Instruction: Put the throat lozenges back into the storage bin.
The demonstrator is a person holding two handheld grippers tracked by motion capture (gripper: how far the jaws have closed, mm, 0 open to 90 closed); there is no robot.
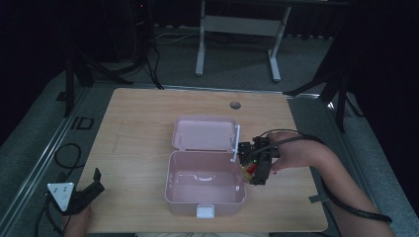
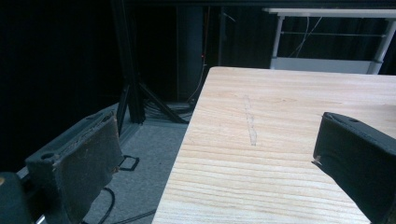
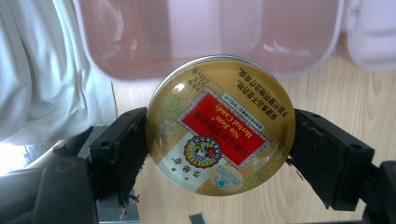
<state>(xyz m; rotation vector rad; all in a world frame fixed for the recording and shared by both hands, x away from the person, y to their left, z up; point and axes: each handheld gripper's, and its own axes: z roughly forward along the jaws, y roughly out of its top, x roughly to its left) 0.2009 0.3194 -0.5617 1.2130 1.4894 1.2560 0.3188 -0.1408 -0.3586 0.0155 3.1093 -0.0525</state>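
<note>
While the high view blurs it, the right gripper [image 3: 219, 154] view shows jaws clamping a candy tin [image 3: 220, 125]; left gripper [image 2: 210, 163] gapes.

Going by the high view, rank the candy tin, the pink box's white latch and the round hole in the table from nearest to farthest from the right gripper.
1. Candy tin: clamped between the right gripper's jaws, beside the box's right wall.
2. White latch: on the box's front edge, toward the person.
3. Round hole: at the table's far edge, beyond the lid.
</note>
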